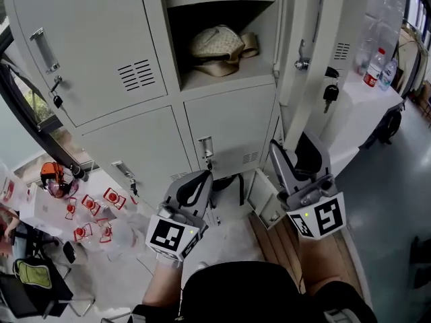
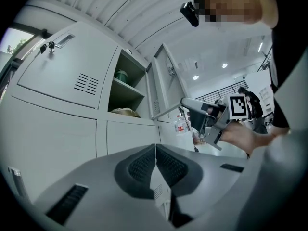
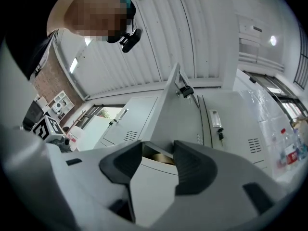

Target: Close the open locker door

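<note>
Right tongs (image 1: 295, 153) near upright, outward-swung door (image 1: 297, 19)

beige bag (image 1: 217, 48) lies on the locker shelf (image 1: 202, 78); two bottles (image 1: 372, 68) stand on a white table (image 1: 357, 110).

Pale grey locker door (image 1: 296, 93), standing open.

The door is a tall, plain metal panel belonging to the upper compartment (image 1: 202, 79) of the locker bank. It is attached at that compartment's right side and swung well out from the front, roughly square to it, so the head view catches it almost edge-on. A small metal latch (image 1: 302, 63) sticks out from its inner face at about mid-height. In the left gripper view, a patch of vent slots (image 2: 156, 105) shows low on that face. The door stands upright, clear of the frame, leaving the compartment uncovered.
</note>
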Motion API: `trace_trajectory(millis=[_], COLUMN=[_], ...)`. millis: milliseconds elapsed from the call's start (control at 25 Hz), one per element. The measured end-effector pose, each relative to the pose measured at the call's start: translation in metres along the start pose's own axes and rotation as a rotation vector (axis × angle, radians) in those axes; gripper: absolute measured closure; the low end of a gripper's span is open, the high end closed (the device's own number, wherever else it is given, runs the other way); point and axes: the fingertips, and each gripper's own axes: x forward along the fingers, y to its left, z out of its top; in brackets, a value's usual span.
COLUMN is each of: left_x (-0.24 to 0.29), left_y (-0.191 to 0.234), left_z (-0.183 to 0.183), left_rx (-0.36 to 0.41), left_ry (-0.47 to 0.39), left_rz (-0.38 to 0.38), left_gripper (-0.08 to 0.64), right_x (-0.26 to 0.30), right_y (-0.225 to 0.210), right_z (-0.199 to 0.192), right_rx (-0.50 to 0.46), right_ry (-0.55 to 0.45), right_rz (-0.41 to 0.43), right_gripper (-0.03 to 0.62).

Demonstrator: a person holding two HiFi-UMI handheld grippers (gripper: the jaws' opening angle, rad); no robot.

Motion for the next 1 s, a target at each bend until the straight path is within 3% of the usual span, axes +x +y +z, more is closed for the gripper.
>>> trace_trajectory(millis=[600, 1000], left_x=[-0.057, -0.034], left_y=[0.096, 0.134], left_z=[-0.02, -0.026], left_rx=[0.019, 0.01], left_ry=[0.066, 0.058], left_rz=[-0.032, 0.065], left_gripper=[0.538, 0.537], right_x=[0.084, 0.136], right_y=[0.067, 0.071], right_z=[-0.034, -0.063], right_rx=[0.043, 0.131], right_ry=[0.002, -0.02], right_rz=[-0.009, 0.108], right_gripper=[0.387, 0.387])
